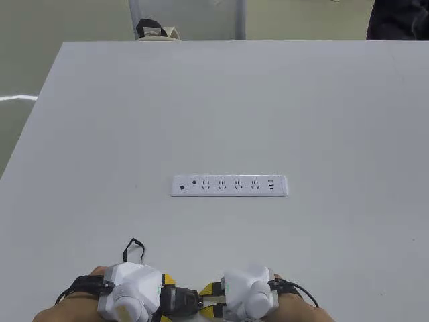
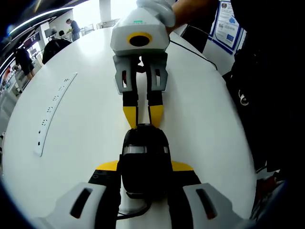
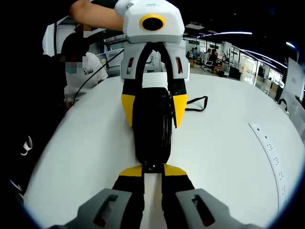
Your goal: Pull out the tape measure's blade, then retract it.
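Note:
The black tape measure lies low over the white table at its near edge, between the two grippers. My left gripper is shut on its case, yellow pads pressing both sides. Facing it nose to nose, my right gripper has its yellow fingertips closed on the blade's end tab at the mouth of the case. No length of blade shows between tab and case. The case's black wrist strap trails on the table.
A white power strip lies across the middle of the table, well beyond the grippers. A chair and a dark bag stand past the far edge. People and desks fill the room behind.

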The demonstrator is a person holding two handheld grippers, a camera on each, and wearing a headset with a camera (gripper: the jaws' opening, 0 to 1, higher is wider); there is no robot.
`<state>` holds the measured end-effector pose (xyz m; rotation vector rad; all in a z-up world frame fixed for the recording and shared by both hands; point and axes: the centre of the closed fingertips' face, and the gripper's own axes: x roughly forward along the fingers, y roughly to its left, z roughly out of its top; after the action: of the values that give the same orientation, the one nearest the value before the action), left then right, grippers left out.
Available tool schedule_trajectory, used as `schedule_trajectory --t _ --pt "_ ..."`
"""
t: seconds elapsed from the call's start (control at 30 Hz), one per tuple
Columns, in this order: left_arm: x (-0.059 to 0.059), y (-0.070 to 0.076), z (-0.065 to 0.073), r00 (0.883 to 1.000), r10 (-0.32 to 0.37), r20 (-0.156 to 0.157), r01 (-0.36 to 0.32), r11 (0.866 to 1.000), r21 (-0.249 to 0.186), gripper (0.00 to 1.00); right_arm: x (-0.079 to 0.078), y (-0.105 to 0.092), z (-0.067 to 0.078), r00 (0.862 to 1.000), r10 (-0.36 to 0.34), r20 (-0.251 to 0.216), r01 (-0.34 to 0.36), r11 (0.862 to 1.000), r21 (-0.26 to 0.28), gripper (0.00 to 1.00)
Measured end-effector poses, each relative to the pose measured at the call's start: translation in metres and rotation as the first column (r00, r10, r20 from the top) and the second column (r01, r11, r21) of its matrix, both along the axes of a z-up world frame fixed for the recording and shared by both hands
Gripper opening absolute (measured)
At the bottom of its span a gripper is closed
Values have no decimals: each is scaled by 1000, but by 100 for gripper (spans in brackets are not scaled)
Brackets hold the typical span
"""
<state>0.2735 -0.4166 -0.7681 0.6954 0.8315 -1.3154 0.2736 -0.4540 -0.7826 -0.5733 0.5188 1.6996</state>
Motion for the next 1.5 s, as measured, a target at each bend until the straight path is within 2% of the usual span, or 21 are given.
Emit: schedule_trajectory --t 0.23,0.77,0.9,1.13,1.5 --pt "0 -2 2 1000 12 -5 -12 1000 -2 34 1 -8 1 1000 2 4 -2 1000 -1 11" --pt "0 -1 2 1000 8 2 -8 1000 -8 34 0 -6 2 999 20 36 -21 999 34 14" --pt "0 -2 2 1000 12 3 -12 1000 -11 34 -2 -6 1 999 25 27 -26 999 41 17" --pt "1 -3 4 1000 15 2 -15 1000 -16 34 0 -2 -1 1000 -2 17 1 998 63 15" --pt "1 -3 4 1000 21 3 -21 999 -25 34 1 -1 0 998 -45 -32 48 994 102 12"
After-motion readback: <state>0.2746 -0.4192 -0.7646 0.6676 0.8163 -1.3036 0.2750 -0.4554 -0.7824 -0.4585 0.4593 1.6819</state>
